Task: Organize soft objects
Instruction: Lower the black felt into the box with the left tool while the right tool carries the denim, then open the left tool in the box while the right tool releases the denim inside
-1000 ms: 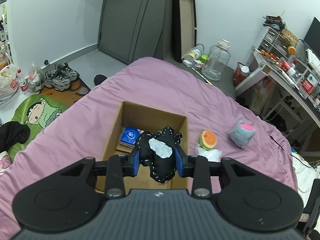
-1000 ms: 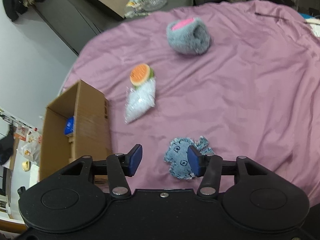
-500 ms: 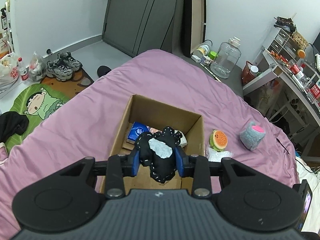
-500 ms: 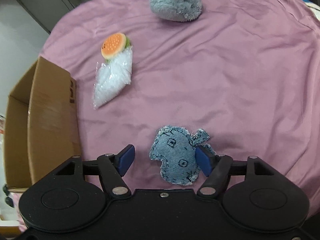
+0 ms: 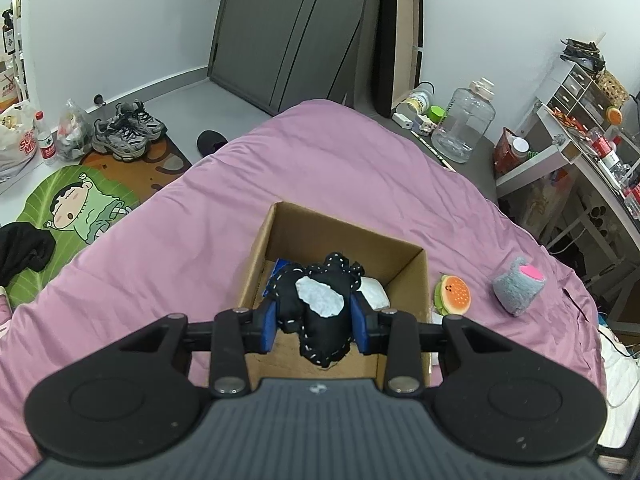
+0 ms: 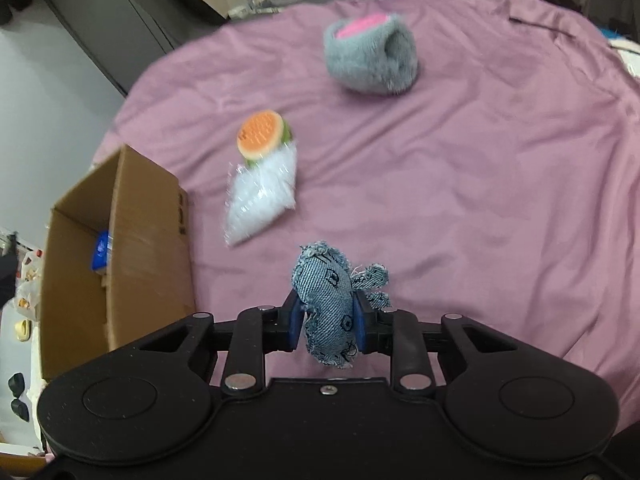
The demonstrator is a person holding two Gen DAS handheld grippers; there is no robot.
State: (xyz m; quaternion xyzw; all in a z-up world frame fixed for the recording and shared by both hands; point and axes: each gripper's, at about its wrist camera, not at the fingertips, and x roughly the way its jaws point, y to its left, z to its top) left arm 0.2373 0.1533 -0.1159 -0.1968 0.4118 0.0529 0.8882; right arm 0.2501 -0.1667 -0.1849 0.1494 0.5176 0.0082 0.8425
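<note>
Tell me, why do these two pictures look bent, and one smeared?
Both views are fisheye, so room edges curve. Left wrist: sharp, evenly lit, black toy crisp over the box. Right wrist: motion blur smears the burger toy and grey plush; the gripped denim toy stays sharp.

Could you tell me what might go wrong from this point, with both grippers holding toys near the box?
The left gripper holds the black stitched toy near the cardboard box's near wall, so a release might catch the rim. The right gripper pinches the denim toy low, and it could slip. The bagged burger toy lies between it and the box and may be brushed.
</note>
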